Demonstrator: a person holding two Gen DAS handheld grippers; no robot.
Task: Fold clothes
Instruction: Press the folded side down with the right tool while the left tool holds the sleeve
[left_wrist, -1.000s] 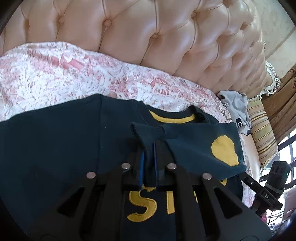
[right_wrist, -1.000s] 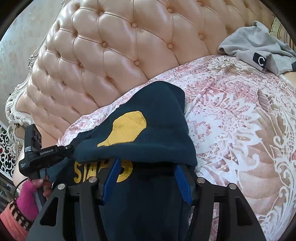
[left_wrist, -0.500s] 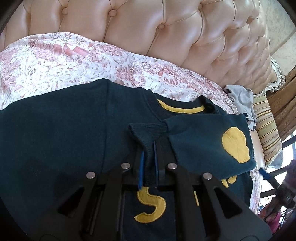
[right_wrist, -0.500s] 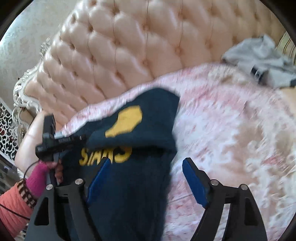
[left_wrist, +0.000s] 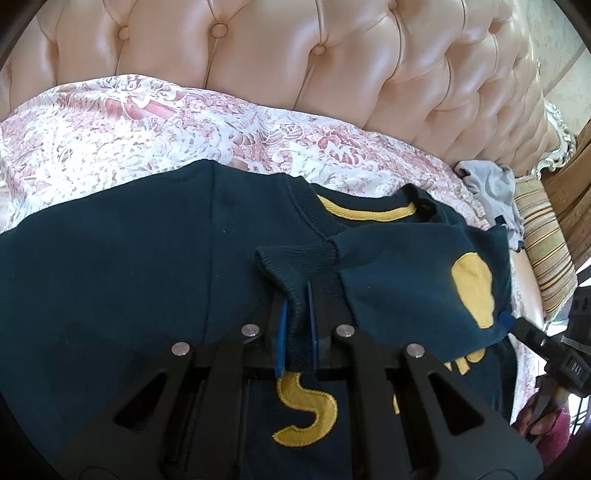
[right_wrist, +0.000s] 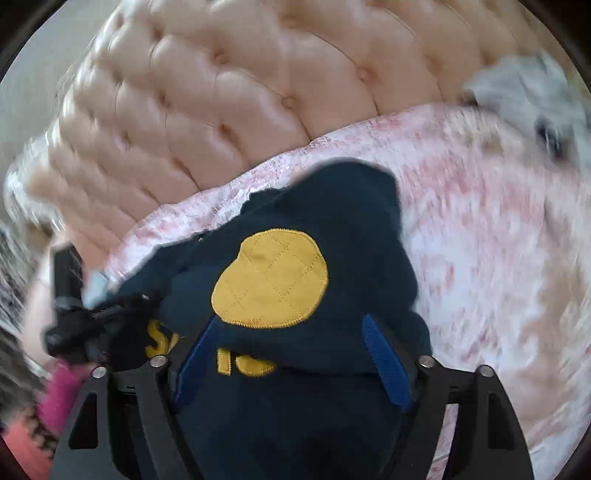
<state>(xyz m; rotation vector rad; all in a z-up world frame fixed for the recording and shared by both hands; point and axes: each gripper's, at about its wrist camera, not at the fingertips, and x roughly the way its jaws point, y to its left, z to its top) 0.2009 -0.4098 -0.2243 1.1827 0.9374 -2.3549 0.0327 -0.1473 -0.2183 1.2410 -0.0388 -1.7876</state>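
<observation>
Sweatshirt: navy sweatshirt with yellow lettering lies spread on the bed, its neck toward the headboard; one sleeve is folded across the chest.
Cuff: ribbed cuff of that sleeve rests over the chest, just below the collar.
Elbow patch: yellow quilted patch on the folded sleeve faces up, above the partly covered letters.
Left gripper: left gripper has its jaws closed tight on the ribbed cuff, blue pads pressing the knit from both sides.
Right gripper: right gripper sits at the sleeve's bend; its jaws have just been closing, with the bunched sleeve between them. The blue pads stand on either side of the cloth, and the blurred view does not show whether they press on it.
Bedspread: pink and white floral bedspread under the sweatshirt.
Headboard: tufted peach headboard behind the bed.
Grey garment: crumpled grey garment lies near the headboard, well apart from the sweatshirt.
Pillow: striped pillow just beside the grey garment.
</observation>
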